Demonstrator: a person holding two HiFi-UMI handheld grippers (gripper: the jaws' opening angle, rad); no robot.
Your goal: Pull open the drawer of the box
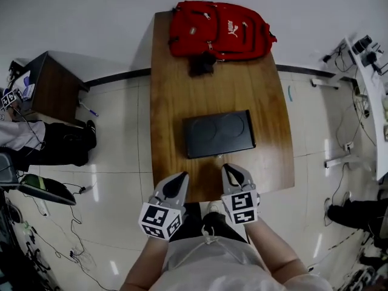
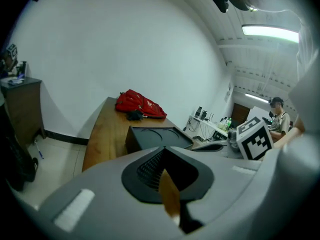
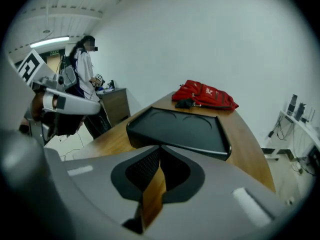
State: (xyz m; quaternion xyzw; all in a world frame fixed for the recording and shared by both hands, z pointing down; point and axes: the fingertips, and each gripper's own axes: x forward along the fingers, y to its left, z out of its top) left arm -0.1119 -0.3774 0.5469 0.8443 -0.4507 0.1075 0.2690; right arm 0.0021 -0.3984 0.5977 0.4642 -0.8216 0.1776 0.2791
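black box [image 1: 218, 133] on a wooden table [image 1: 173, 77], left gripper [image 1: 180, 179] and right gripper [image 1: 229, 170] just before the box, both pinched together, holding nothing, red backpack [image 1: 219, 29] behind the box

Red backpack [image 1: 221, 29] at far end of wood table [image 1: 176, 96], black pouch [image 1: 201, 63] touching its near side; brown cabinet [image 1: 51, 86] on left.

Box [image 1: 219, 133] mid-table [image 1: 176, 90], backpack [image 1: 219, 29] behind at far edge, both tongs near edge.
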